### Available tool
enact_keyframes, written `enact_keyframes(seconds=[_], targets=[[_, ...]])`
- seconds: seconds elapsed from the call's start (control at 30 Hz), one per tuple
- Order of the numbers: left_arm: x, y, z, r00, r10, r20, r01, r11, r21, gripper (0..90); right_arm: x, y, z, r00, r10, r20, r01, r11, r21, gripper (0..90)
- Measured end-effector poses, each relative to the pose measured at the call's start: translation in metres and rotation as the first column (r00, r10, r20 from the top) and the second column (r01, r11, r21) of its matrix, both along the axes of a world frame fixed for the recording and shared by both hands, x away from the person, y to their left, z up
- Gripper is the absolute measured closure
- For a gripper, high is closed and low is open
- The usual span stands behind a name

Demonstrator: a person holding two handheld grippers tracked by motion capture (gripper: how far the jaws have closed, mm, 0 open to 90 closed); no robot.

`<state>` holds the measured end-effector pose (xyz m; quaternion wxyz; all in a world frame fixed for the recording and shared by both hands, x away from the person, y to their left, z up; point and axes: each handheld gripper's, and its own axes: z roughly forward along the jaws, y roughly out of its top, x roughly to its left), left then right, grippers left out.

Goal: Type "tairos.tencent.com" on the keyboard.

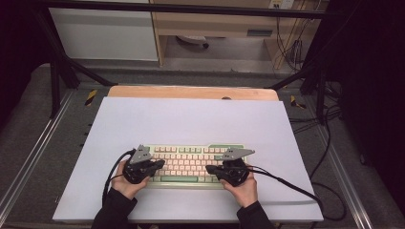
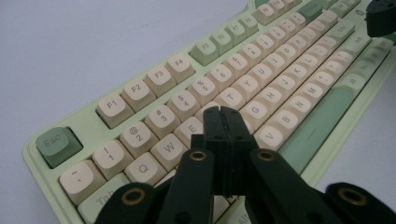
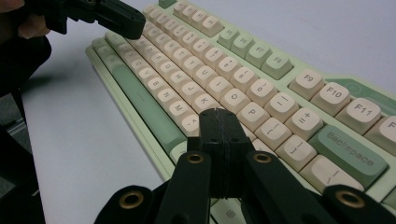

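- High view: a pale green keyboard (image 1: 188, 164) is seen on a white sheet (image 1: 191, 119) near the desk's front edge. The left gripper (image 1: 160, 163) is held over its left end, the right gripper (image 1: 210, 168) over its right.
- Left gripper view: closed, empty jaws are poised above the keys near E and R.
- Right gripper view: jaws are pressed together, holding nothing, above keys near L and P.

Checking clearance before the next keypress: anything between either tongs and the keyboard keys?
Nothing visible. Left tongs are shut, their tip right over the keys at the keyboard's left half; right tongs are shut over the right half. Whether the tips touch, I cannot tell.
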<state>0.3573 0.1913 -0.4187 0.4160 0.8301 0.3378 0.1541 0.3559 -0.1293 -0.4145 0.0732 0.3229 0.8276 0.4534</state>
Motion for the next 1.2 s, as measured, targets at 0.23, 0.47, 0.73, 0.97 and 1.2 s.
enact_keyframes(seconds=[0.23,0.47,0.73,0.97,1.2], targets=[[-0.004,0.005,0.0,0.9999,-0.009,-0.008,0.009,0.9999,-0.01,89.9,0.0,0.003,0.0,1.0,0.005,-0.006,-0.005,1.0,0.001,90.0],[-0.007,0.011,-0.002,0.9999,0.003,-0.011,-0.003,0.9998,-0.018,89.9,0.001,0.012,0.003,0.9997,0.024,0.0,-0.024,1.0,-0.003,90.0],[-0.009,0.016,-0.002,0.9998,0.011,-0.015,-0.011,0.9996,-0.026,89.9,0.003,0.023,0.005,0.9993,0.037,0.002,-0.038,0.999,0.004,90.0],[-0.009,0.019,0.0,0.9999,0.013,-0.01,-0.014,0.9993,-0.033,89.9,0.004,0.039,0.006,0.9985,0.055,-0.004,-0.055,0.998,-0.002,90.0],[-0.008,0.019,-0.001,0.9998,0.013,-0.013,-0.013,0.9994,-0.033,89.9,0.007,0.05,0.0,0.9976,0.066,-0.019,-0.066,0.998,-0.012,90.0]])
